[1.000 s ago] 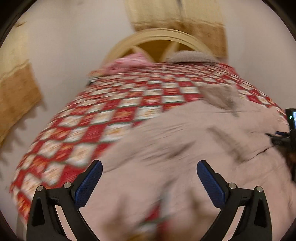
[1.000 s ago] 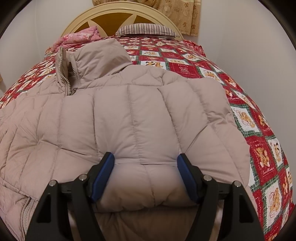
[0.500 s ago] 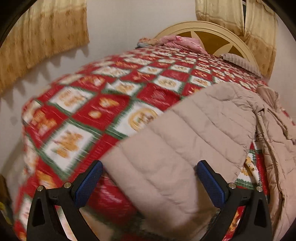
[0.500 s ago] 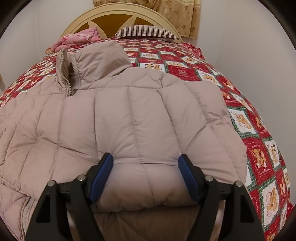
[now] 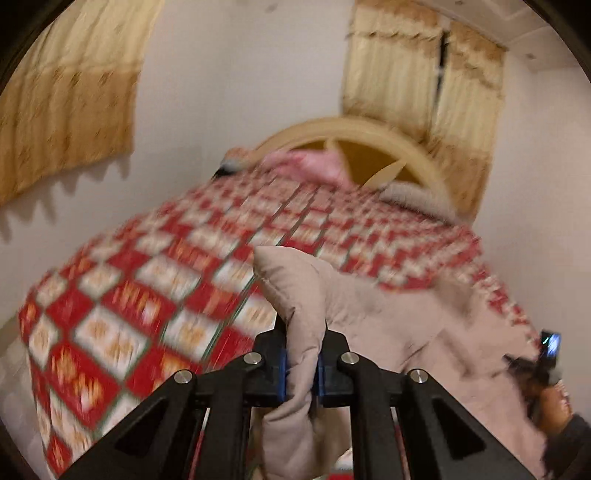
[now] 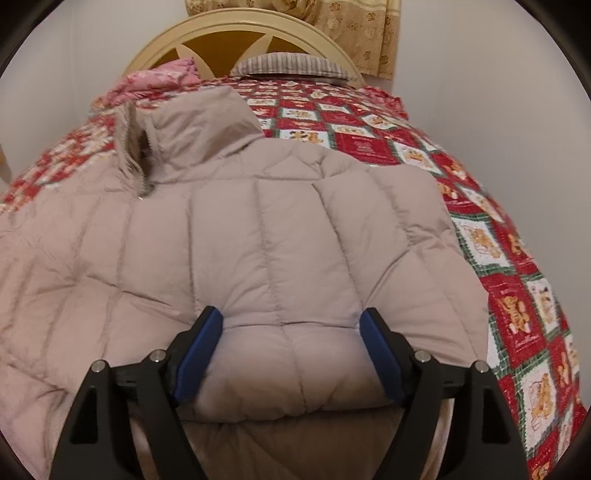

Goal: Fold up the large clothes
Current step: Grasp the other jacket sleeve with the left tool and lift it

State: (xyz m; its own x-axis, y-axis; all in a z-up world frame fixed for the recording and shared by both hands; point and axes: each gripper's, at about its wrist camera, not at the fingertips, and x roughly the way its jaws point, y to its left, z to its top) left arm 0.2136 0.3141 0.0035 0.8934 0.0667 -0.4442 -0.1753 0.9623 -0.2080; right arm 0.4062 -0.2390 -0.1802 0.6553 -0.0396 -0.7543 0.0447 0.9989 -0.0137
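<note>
The beige quilted down jacket [image 6: 280, 236] lay spread across the foot half of the bed, on the red-and-white patchwork quilt [image 6: 369, 144], with its collar [image 6: 199, 125] turned up toward the cream arched headboard [image 6: 236, 33].

Left gripper [image 5: 301, 363]: the jaws were closed tight on a bunched fold of the jacket [image 5: 295, 306]. The pinched part rose in a rounded peak above the blue pads [image 5: 282, 373] and hung below them, clear of the quilt [image 5: 155, 280]. The rest of the garment trailed away from this grip toward the far side of the bed. The left wrist view was smeared with motion blur; fine detail there could not be confirmed.

Right gripper [image 6: 290, 356]: the jaws stood wide apart, one finger on each side of a puffed panel at the jacket's near edge. The blue pads [image 6: 197, 350] lay against the fabric, and the padding bulged between the fingers. The jaws were not closed on it. The right gripper [image 5: 546, 354] also appeared at the edge of the left wrist view, blurred, at the jacket's far side.

Near the headboard, a striped pillow [image 6: 291, 64] lay flat against it and a pink bundle of cloth [image 6: 162, 75] sat beside the pillow. Tan patterned curtains [image 6: 332, 22] hung on the wall behind the headboard.
</note>
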